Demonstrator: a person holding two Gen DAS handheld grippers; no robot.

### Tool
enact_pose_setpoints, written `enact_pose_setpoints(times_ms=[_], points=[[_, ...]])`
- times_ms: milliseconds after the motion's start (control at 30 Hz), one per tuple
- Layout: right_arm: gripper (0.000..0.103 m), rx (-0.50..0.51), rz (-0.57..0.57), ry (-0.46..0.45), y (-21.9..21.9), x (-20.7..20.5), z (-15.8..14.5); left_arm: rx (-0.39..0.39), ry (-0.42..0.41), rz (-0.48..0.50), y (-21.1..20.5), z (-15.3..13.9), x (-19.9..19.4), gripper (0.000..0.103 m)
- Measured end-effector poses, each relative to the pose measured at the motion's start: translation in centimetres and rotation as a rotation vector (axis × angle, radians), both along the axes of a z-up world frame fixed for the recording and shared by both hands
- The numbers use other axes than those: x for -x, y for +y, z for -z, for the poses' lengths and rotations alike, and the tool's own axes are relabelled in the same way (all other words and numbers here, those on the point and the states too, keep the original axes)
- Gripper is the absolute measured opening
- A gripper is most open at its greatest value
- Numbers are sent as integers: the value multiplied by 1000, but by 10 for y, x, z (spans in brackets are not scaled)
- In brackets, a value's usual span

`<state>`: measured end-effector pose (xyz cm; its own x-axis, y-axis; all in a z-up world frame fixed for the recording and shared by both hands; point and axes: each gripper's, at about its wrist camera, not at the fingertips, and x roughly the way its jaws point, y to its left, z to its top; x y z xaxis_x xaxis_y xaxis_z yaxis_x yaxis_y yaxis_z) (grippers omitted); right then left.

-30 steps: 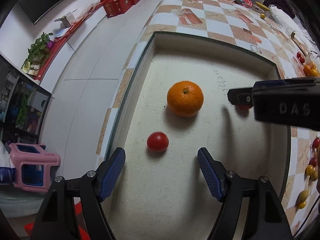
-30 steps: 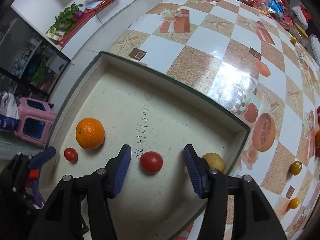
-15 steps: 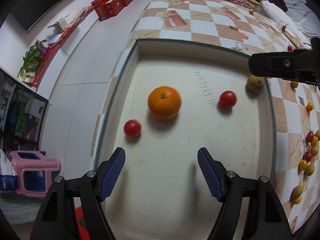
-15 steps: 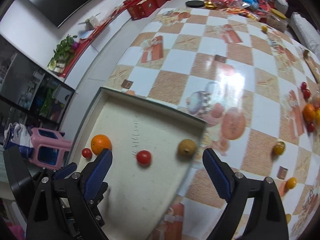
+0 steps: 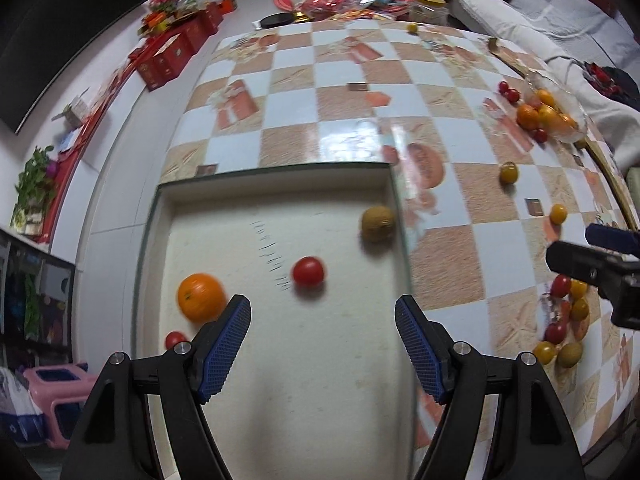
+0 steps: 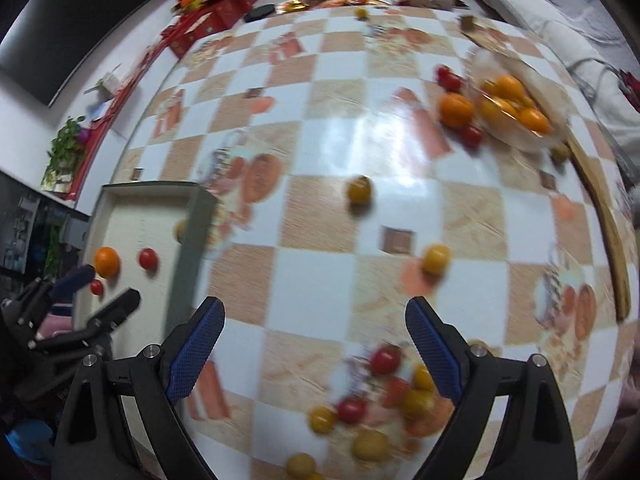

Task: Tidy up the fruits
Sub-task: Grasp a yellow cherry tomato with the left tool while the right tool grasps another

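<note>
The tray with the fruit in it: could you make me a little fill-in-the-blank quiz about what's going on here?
1. The largest fruit in the tray is an ____.
2. The brownish fruit lies against the tray's ____ wall.
3. Nothing is between the fingers of the left gripper; its jaws stand ____.
4. The right gripper hangs over a cluster of red and ____ small fruits.

Missing words: orange; right; open; yellow

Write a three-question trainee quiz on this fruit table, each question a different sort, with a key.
1. True or false: the left tongs hold the orange.
2. How many fruits lie in the tray? A) two B) four C) six
3. Fill in: the brownish fruit lies against the tray's ____ wall in the left wrist view.

Key: 1 false, both the left and the right tongs are open and empty. 2 B: the orange, two tomatoes, the brownish fruit. 3 right.
</note>
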<state>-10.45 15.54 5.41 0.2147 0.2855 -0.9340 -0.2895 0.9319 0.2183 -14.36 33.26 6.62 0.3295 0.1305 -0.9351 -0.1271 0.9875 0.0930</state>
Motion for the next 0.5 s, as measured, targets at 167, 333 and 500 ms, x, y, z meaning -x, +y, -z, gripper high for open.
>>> enact_pose_setpoints(times_ms=[167, 333, 500], points=[[94, 30, 91, 19, -48, 2, 10, 14, 7, 50, -30, 0, -17, 76], [94, 52, 155, 23, -77, 0, 16, 29, 11, 92, -54, 1, -35, 76], [94, 62, 143, 2, -82, -8, 21, 63, 12, 117, -74, 4, -62, 76]])
